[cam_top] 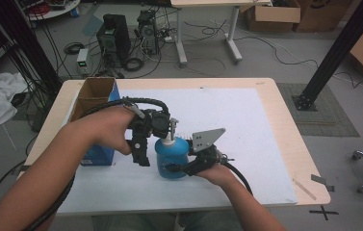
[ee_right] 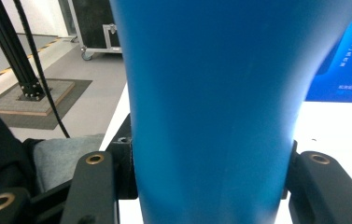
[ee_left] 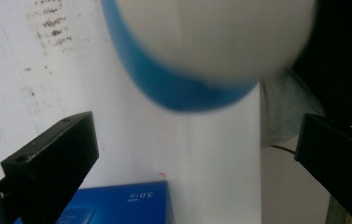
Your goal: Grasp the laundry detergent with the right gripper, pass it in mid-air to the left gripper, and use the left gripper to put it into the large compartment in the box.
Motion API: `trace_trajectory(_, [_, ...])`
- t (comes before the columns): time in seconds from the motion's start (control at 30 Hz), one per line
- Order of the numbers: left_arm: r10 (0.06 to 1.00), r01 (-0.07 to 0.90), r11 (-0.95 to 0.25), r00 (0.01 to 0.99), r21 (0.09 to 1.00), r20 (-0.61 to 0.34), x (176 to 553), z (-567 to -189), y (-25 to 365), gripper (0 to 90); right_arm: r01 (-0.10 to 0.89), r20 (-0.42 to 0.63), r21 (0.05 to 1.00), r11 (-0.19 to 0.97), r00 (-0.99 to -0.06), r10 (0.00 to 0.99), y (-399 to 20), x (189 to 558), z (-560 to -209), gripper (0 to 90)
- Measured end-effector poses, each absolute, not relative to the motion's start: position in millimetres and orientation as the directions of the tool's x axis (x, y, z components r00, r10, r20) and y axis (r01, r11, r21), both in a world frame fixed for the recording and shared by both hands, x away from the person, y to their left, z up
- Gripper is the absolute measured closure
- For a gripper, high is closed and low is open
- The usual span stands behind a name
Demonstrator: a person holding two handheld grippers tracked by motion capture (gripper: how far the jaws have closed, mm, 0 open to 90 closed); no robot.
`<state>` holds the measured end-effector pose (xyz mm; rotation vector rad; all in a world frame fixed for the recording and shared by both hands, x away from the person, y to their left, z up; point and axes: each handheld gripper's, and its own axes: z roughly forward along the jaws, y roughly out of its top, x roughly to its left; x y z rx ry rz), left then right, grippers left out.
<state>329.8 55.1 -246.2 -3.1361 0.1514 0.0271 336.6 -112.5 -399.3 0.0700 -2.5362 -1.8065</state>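
Right gripper (cam_top: 176,168) clamps the blue bottle (cam_top: 172,156) on the counter (cam_top: 275,110).
Its jaws press the bottle's sides near mid-counter, beside the blue box (cam_top: 97,154). The left gripper (cam_top: 143,156) hangs just left of the bottle, jaws wide open and empty, above the white mat (cam_top: 246,125).

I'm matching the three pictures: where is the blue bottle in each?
High view: blue bottle at centre, on the white mat.
Left gripper view: its white-and-blue top, blurred, at the upper middle.
Right gripper view: its body across the middle.
Shared landmark: the blue box.
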Motion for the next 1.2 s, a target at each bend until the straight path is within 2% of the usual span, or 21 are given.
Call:
trace_trajectory(0.5, [-0.070, -0.070, -0.997, 0.997, -0.015, -0.031, 327, -260, 54, 0.1, -0.023, -0.002, 0.942, 0.336, -0.998, -0.062, -73, 336, -409, 45.8])
trace_trajectory(0.9, [-0.038, -0.038, -0.999, 0.999, -0.035, -0.006, 327, -265, 60, 0.3, -0.043, -0.017, 0.949, 0.311, -0.996, -0.084, -54, 336, -407, 45.8])
trace_trajectory(1.2, [-0.039, -0.039, -0.998, 0.999, -0.050, -0.005, 328, -267, 59, 8.3, -0.041, -0.018, 0.947, 0.319, -0.997, -0.072, -54, 337, -408, 45.8])
